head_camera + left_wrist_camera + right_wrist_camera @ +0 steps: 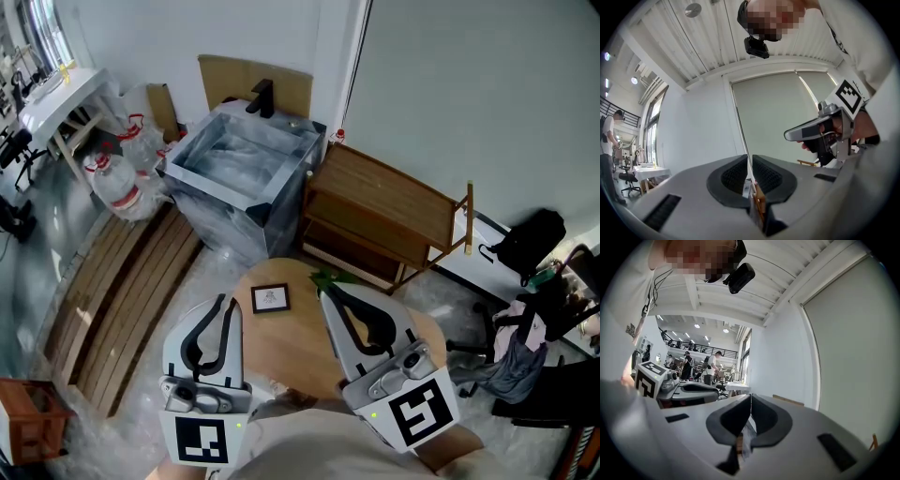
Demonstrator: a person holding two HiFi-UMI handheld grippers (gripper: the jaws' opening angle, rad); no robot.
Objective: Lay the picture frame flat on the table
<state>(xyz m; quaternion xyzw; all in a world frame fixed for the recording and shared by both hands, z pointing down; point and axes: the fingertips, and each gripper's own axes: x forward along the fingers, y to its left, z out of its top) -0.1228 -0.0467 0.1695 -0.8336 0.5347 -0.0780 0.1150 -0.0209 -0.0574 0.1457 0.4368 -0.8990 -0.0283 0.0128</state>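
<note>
A small dark picture frame (271, 298) with a white picture sits on the round wooden table (291, 352), its face showing upward; whether it lies flat or leans back I cannot tell. My left gripper (224, 302) is held just left of it and my right gripper (324, 292) just right of it, both apart from it. Each is shut with nothing between its jaws. The left gripper view shows its gripper (749, 161) aimed up at wall and ceiling, with the right gripper (820, 133) beside it. The right gripper (751, 399) also looks upward. Neither gripper view shows the frame.
A green leafy thing (330, 277) lies at the table's far edge. Behind stand a wooden rack (384, 220) and a plastic-wrapped grey sink unit (246, 169). Water bottles (117, 183) and wooden slats (122, 291) are left; a chair with bags (525, 319) is right.
</note>
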